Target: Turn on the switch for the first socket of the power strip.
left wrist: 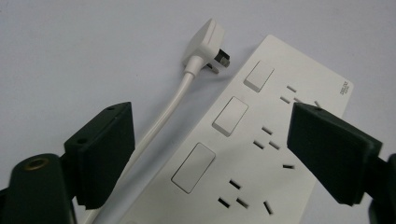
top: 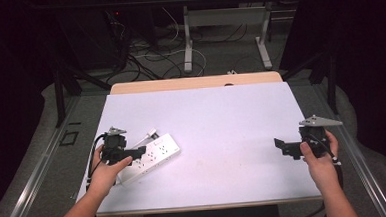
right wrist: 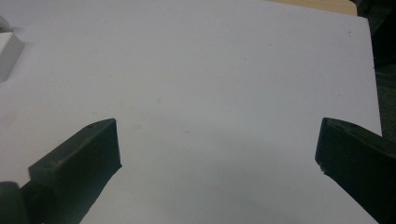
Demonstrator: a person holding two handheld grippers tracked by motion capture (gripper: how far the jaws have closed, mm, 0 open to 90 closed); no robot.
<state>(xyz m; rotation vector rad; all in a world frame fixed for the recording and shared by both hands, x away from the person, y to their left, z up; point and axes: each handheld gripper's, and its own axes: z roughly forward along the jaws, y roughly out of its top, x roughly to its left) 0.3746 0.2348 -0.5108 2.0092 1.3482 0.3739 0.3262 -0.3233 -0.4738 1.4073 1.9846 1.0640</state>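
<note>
A white power strip (top: 153, 155) lies flat at the table's left, with three rocker switches and several sockets (left wrist: 261, 140). Its white cord ends in a white plug (left wrist: 205, 44) resting loose on the table beside the strip (top: 150, 135). My left gripper (top: 136, 154) hovers over the strip's near end, open, its jaws straddling the strip and cord without touching (left wrist: 210, 154). My right gripper (top: 283, 146) is held at the table's right side, open with nothing between its jaws (right wrist: 217, 158). A corner of the strip (right wrist: 7, 53) shows at the left edge of the right gripper view.
The white table top (top: 221, 117) has a wooden edge (top: 194, 82) at the far side. Beyond it stand another table's legs (top: 187, 43) and floor cables (top: 153, 58). Metal rails (top: 48, 156) run along both sides.
</note>
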